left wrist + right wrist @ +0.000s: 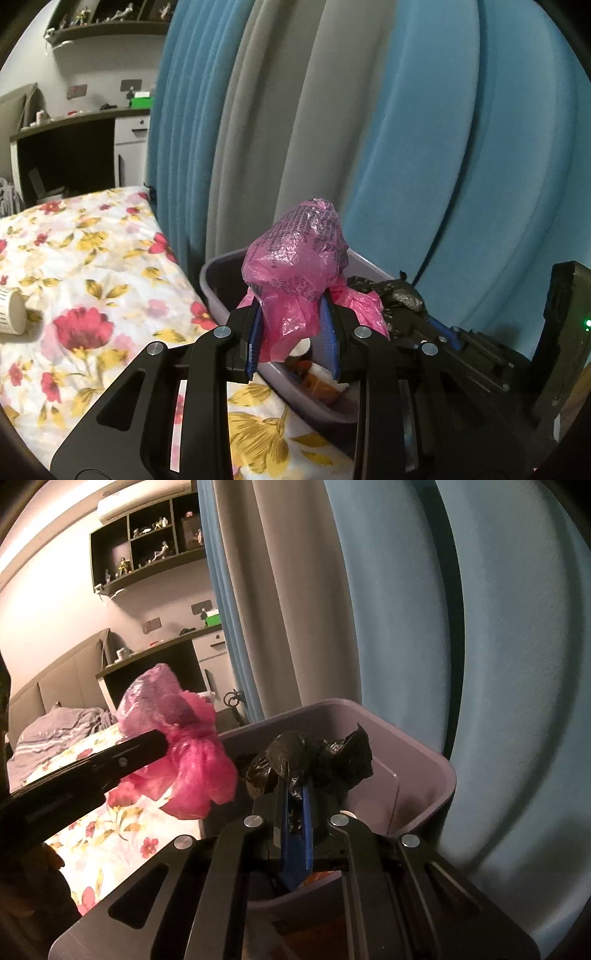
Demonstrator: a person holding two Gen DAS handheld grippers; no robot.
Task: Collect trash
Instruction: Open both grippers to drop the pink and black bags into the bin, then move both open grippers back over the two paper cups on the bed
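My left gripper is shut on a crumpled pink plastic bag and holds it over the near rim of a purple bin. My right gripper is shut on a crumpled black plastic bag above the same purple bin. The pink bag and the left gripper's finger show at the left of the right wrist view. The black bag and the right gripper show at the right of the left wrist view. Some small trash lies inside the bin under the pink bag.
The bin stands beside a bed with a floral sheet. A white paper cup lies on the sheet at far left. Blue and grey curtains hang just behind the bin. A desk and shelves stand at the far wall.
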